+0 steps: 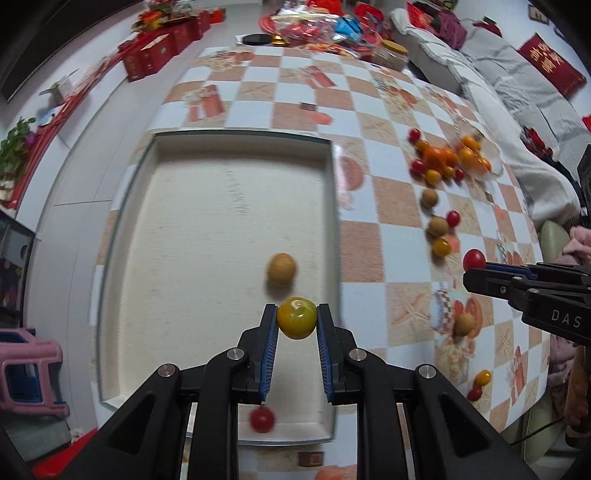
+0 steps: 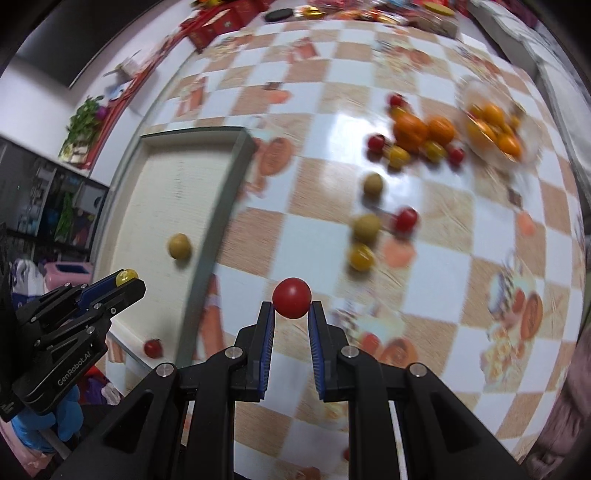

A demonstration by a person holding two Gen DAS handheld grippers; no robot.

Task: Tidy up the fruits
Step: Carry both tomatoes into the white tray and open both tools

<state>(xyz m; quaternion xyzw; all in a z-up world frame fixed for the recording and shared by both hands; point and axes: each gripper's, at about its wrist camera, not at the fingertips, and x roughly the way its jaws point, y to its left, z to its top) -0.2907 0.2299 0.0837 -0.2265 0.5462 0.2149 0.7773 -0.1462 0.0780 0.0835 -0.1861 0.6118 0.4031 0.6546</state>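
Observation:
My left gripper [image 1: 297, 317] is shut on a yellow cherry tomato [image 1: 297, 322] above the near part of a shallow beige tray [image 1: 177, 229]. A tan longan [image 1: 282, 269] and a red cherry tomato [image 1: 262, 420] lie in the tray. My right gripper [image 2: 291, 308] is shut on a red cherry tomato [image 2: 291, 297] above the checkered tablecloth, right of the tray [image 2: 162, 177]. It shows in the left wrist view [image 1: 476, 271] too. The left gripper [image 2: 127, 282] shows at the left of the right wrist view.
Loose fruit lies on the cloth to the right: longans [image 2: 366, 227], red and yellow cherry tomatoes [image 2: 361, 257], oranges [image 2: 410, 129] and a clear bowl of kumquats [image 2: 495, 127]. Red boxes and snack packets [image 1: 317, 26] crowd the far table end. A sofa [image 1: 517, 92] runs along the right.

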